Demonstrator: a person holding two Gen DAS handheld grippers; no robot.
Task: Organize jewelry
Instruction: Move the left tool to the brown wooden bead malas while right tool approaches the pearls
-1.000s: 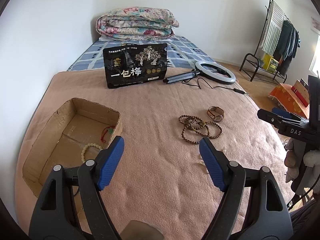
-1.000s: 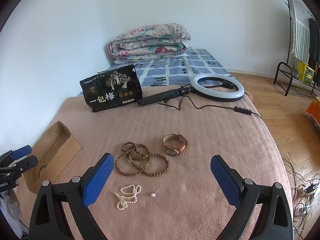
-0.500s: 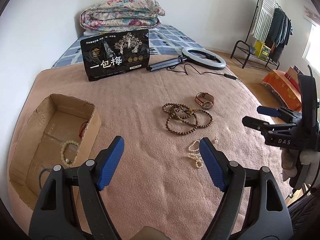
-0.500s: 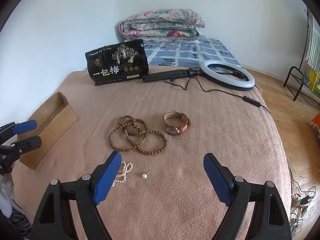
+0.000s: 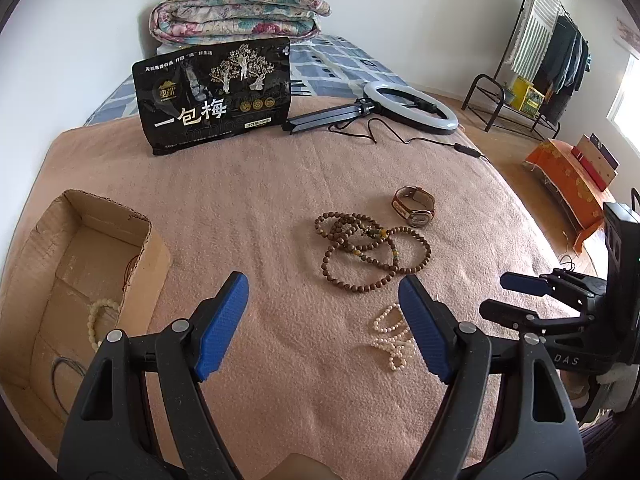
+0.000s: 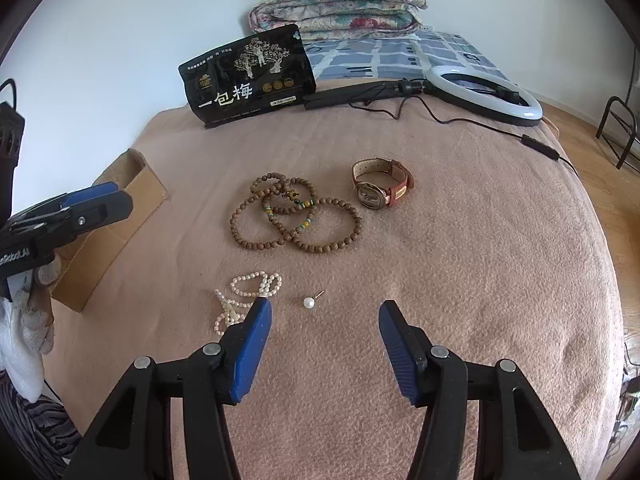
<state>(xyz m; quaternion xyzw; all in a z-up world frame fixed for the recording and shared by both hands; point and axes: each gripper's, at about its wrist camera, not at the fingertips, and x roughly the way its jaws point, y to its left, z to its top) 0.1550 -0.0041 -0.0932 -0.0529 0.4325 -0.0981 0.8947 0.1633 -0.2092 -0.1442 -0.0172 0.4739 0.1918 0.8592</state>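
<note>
Left wrist view: the left gripper is hovering above the pink blanket with its jaws spread wide and nothing between them. The cardboard box is sitting to its left, and a pale bead bracelet is lying inside it. The wooden bead strands are lying ahead and to the right, well apart from the box, with the wristwatch just beyond them. The pearl strand is lying beside the right blue pad, partly hidden by it. The right gripper is entering from the right edge. A black snack bag, a ring light and a folded quilt are standing at the far end, clear of the jewelry.

Compared with one second ago, the view is sitting closer to the bead strands, and the pearl strand is now showing.

Right wrist view: the right gripper is pointing down at the blanket. Its jaws have just been closing partway; they are still spread, with bare blanket between them. The pearl earring is lying just ahead of the gap, nearer the left pad. The pearl strand is lying beside it, its lower part covered by that pad. The bead strands and the wristwatch are lying farther ahead. The left gripper is showing at the left edge, in front of the box.

Compared with one second ago, the pearls are sitting nearer the fingertips.
</note>
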